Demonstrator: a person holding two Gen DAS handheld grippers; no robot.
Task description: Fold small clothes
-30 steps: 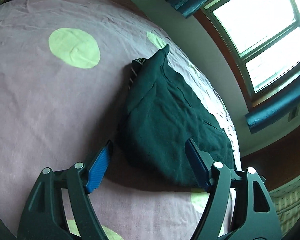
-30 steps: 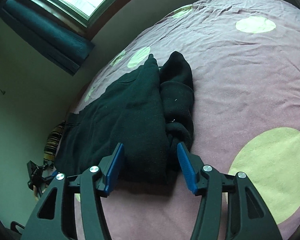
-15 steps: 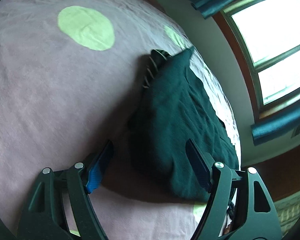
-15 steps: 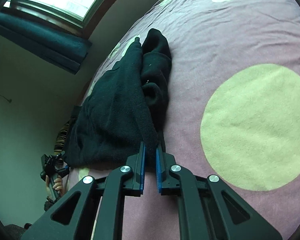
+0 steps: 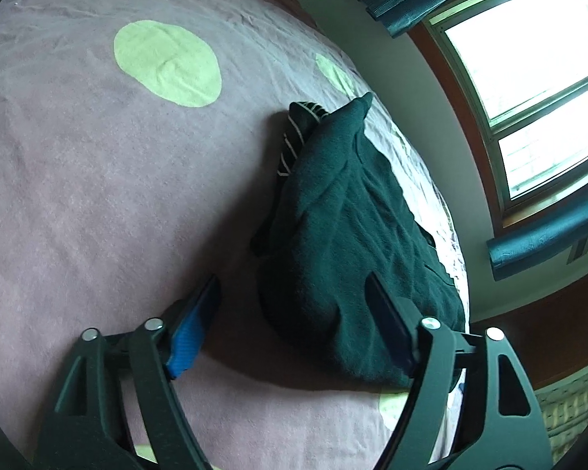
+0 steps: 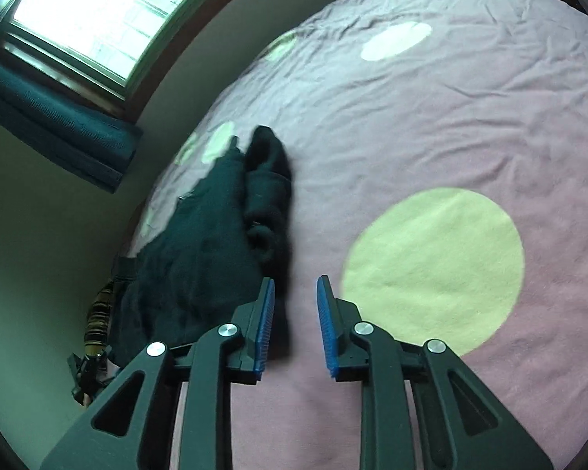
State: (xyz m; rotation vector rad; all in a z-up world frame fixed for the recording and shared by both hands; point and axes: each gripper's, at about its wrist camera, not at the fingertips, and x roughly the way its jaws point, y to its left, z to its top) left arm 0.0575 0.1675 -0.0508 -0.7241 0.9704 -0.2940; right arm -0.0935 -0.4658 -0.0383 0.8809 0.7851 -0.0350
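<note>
- The dark green garment (image 5: 356,235) lies on the bed in the middle right of the left wrist view. It is long and narrow. One pointed tip aims at the upper middle of the frame, and the wide, rounded end sits at the lower right.
- Its cloth looks soft and fuzzy, with little wrinkles. A bit of striped fabric (image 5: 298,133) peeks out under its upper left edge.
- In the right wrist view the garment (image 6: 200,250) runs from the lower left up toward the middle. A thick rolled part lies along its right side.
- The bed sheet (image 5: 98,196) is pinkish purple and creased, with big pale green round spots (image 6: 435,266).
- The left tongs (image 5: 294,305) are spread wide, with the wide end of the garment between the blue pads, not squeezed.
- The right tongs (image 6: 294,305) are apart a little and hold nothing. Their left pad is just beside the garment's near edge.
- A bright window (image 5: 529,70) with dark blue curtains is at the upper right.
</note>
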